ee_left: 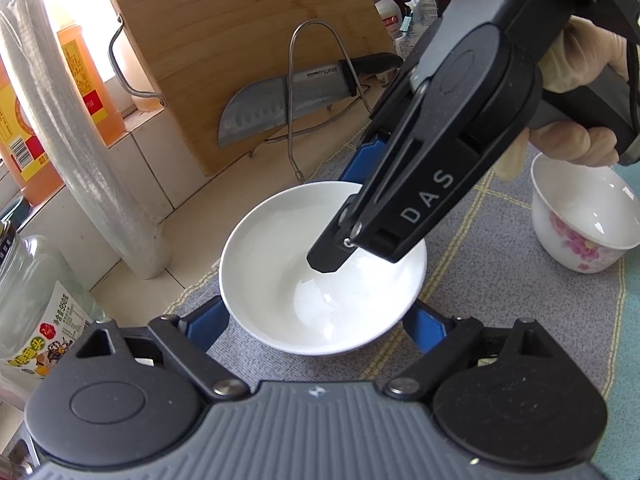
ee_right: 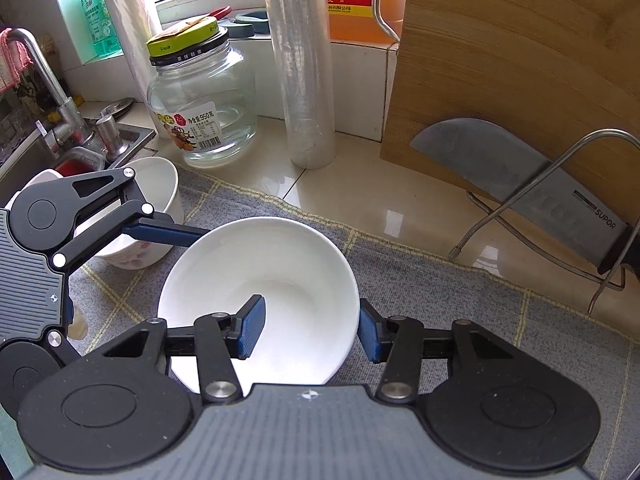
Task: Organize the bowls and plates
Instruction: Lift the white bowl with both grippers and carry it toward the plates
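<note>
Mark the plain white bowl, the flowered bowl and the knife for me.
plain white bowl (ee_right: 280, 264): right wrist view, inner wall.
flowered bowl (ee_left: 576, 240): left wrist view, outer painted side.
knife (ee_left: 256, 114): left wrist view, blade.

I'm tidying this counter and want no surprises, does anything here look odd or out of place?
Nothing is spilled or broken. One thing stands out: a bare cleaver leans blade-out in the wire rack against the cutting board, just behind the white bowl that the right gripper clamps by its rim. The floral bowl sits upright.

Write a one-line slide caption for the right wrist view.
Right claw clamps white bowl's rim; left claw straddles it.
</note>
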`<state>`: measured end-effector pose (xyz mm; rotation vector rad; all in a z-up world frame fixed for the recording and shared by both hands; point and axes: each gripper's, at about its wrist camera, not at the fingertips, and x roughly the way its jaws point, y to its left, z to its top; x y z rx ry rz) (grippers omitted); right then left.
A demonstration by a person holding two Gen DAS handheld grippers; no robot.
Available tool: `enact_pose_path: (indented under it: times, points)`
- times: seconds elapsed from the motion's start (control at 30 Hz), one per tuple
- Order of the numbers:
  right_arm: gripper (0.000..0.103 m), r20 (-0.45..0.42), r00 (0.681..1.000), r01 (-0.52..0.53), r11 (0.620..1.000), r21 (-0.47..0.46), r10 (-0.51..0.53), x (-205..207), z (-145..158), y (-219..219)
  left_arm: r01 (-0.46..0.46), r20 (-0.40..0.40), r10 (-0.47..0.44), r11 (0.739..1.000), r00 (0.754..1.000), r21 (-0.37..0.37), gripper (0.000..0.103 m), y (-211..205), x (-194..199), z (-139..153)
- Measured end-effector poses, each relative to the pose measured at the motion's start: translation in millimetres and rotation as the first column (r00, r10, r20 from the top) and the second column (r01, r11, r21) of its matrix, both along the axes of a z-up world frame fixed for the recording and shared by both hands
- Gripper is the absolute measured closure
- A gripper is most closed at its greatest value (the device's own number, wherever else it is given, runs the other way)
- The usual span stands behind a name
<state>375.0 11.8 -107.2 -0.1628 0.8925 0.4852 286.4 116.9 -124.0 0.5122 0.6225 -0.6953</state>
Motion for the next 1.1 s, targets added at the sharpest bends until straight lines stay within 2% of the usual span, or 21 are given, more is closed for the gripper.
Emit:
enact_pose_path:
  times: [0.7, 1.1]
  points:
    - [0.048, 0.042, 0.999, 0.033, 0.999, 0.019, -0.034, -67.9, 32.4, -20.9, 0.049, 0.037, -0.048, 0.999, 0.998, -0.01, 0.01, -17.5, -58.5, 35.2]
    - [0.048, 0.066, 0.991, 0.119, 0.993, 0.022, -0.12, -109.1, 40.7, -50.3, 0.142, 0.044, -0.141, 0.99, 0.989, -0.018, 0.01, -44.9, -83.6, 48.0]
